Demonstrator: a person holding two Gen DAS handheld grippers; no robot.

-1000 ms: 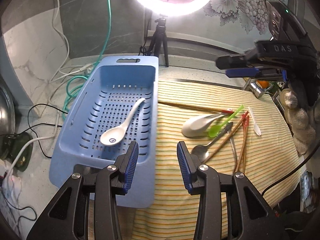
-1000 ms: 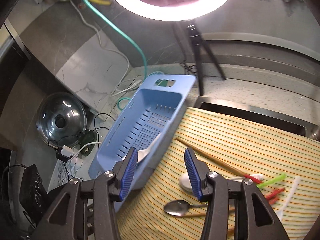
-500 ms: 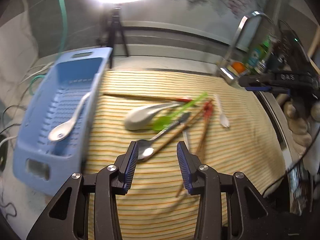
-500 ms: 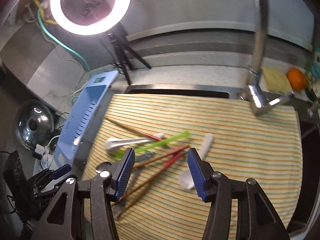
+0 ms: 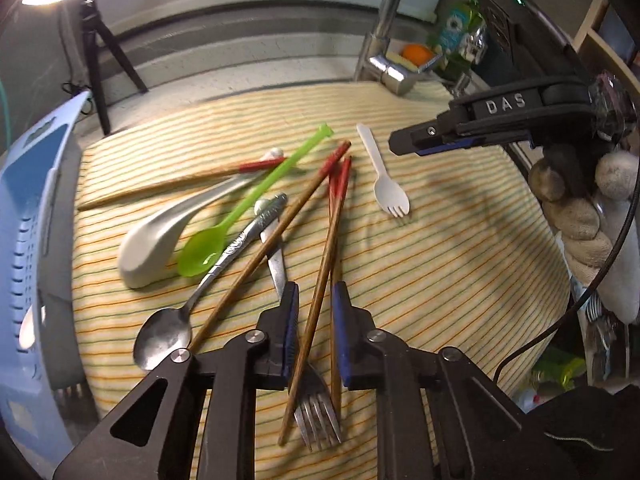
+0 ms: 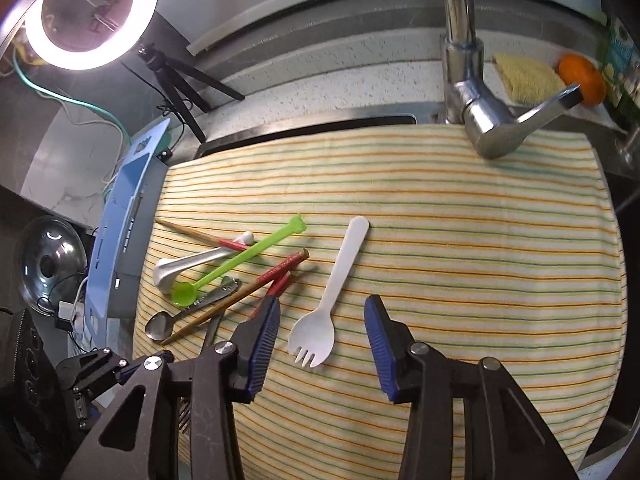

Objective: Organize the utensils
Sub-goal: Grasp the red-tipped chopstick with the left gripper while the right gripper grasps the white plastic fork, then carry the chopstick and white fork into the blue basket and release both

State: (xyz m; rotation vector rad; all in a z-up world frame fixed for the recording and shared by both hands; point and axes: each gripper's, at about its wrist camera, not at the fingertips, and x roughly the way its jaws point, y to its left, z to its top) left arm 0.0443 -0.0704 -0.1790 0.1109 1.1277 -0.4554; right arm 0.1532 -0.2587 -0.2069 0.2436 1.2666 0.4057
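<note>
Utensils lie on a striped cloth (image 5: 440, 280): a white ceramic spoon (image 5: 160, 236), a green plastic spoon (image 5: 224, 232), a steel spoon (image 5: 164, 340), a steel fork (image 5: 316, 420), red-tipped wooden chopsticks (image 5: 324, 248) and a white plastic spork (image 5: 384, 184). My left gripper (image 5: 314, 328) is open, low over the cloth, with a chopstick running between its fingers. My right gripper (image 6: 320, 340) is open, its fingers on either side of the white spork (image 6: 320, 328). The blue basket (image 5: 24, 240) stands at the left with a white spoon inside.
A chrome faucet (image 6: 476, 120) stands behind the cloth, with a sponge (image 6: 524, 76) and an orange (image 6: 582, 80) on the ledge. A ring light on a tripod (image 6: 80, 12) stands at the back left. A pot lid (image 6: 48, 268) and cables lie left of the basket.
Both grippers swung right from the basket to the cloth and came down. The left now straddles a chopstick and its jaws have narrowed. The right now straddles the spork.
</note>
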